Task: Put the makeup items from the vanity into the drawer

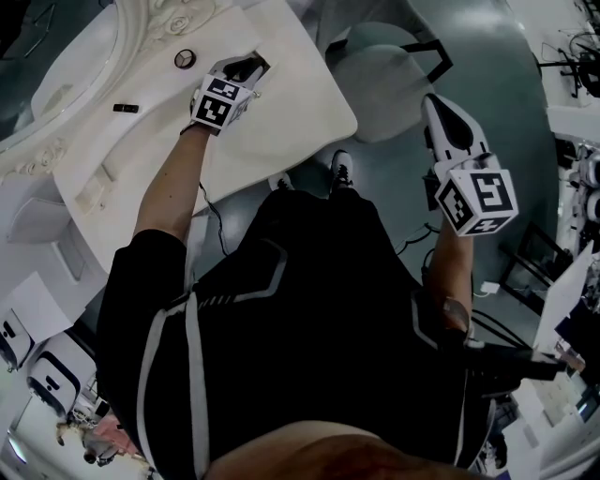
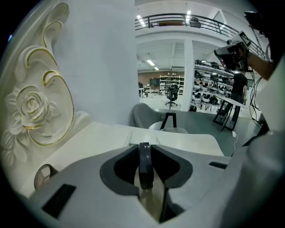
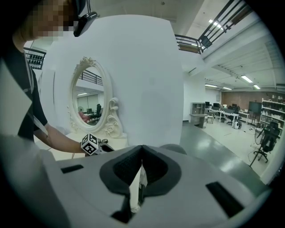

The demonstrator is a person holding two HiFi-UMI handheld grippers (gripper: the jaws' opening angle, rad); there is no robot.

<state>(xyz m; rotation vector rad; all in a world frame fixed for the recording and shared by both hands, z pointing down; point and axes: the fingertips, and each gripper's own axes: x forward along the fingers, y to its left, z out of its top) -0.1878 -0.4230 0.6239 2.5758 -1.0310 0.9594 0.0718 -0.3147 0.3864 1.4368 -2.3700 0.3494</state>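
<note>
At far left of the head view the carved mirror frame (image 1: 173,17) is cut off by the picture's edge, so only its rim shows above the white bench (image 1: 300,103). On the bench lie a small black item (image 1: 125,108), too small to identify, and, further right, a round compact (image 1: 185,58). Just right of the compact, the left claw (image 1: 246,67) hovers low over the benchtop, its jaws clamped on a dark slim item (image 2: 144,164) seen edge-on, so its kind cannot be told. A grey chair (image 1: 394,80) stands beyond the bench's corner. Well to the right, over the floor, the right claw (image 1: 435,103) has its jaws pressed together. The only print in sight is the black-and-white squares on both marker cubes.
</note>
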